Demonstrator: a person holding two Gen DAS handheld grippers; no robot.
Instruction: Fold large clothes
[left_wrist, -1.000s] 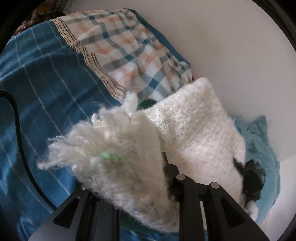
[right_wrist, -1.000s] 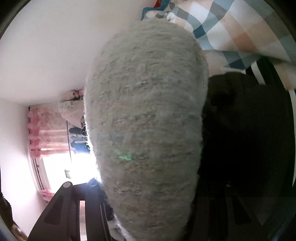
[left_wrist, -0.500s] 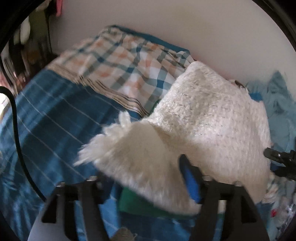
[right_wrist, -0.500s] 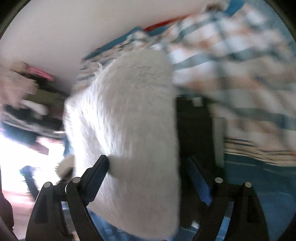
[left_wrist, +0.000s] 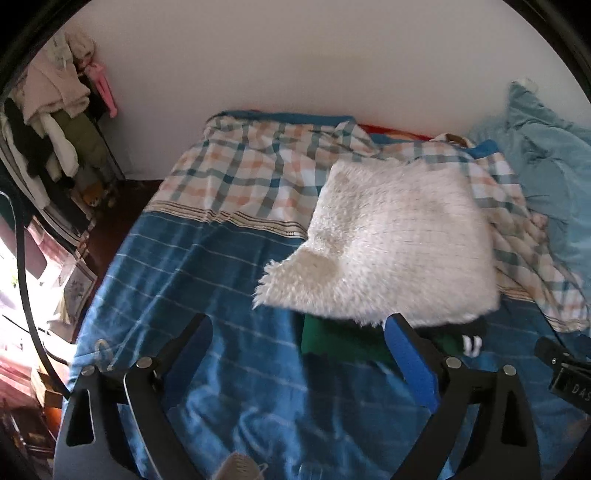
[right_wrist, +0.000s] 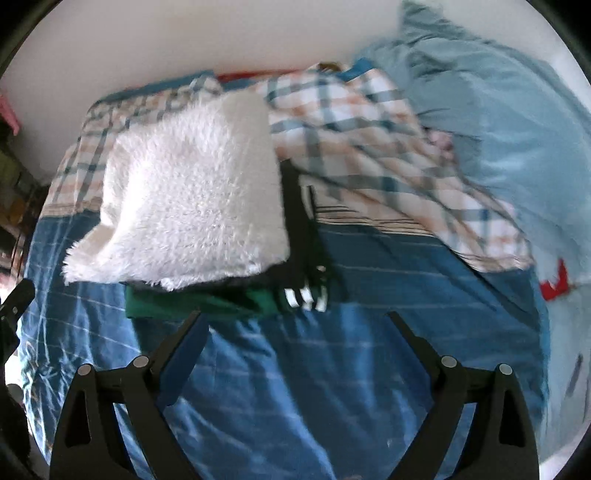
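Note:
A folded fluffy white garment (left_wrist: 399, 243) lies on top of a pile on the bed, over a folded green garment (left_wrist: 340, 341) and a black one with white stripes (left_wrist: 471, 341). It shows in the right wrist view (right_wrist: 192, 206) too, above the green garment (right_wrist: 199, 302) and the black striped one (right_wrist: 304, 291). My left gripper (left_wrist: 299, 328) is open and empty, just in front of the pile. My right gripper (right_wrist: 295, 328) is open and empty, also just in front of it.
The bed has a blue striped sheet (left_wrist: 192, 273) and a rumpled plaid cloth (left_wrist: 258, 173) at the back. Light blue bedding (right_wrist: 491, 118) is heaped at the right. A clothes rack (left_wrist: 55, 122) stands at the left by the white wall.
Both grippers have let go of the white garment and opened. They have drawn back from it, and it now lies folded on the pile.

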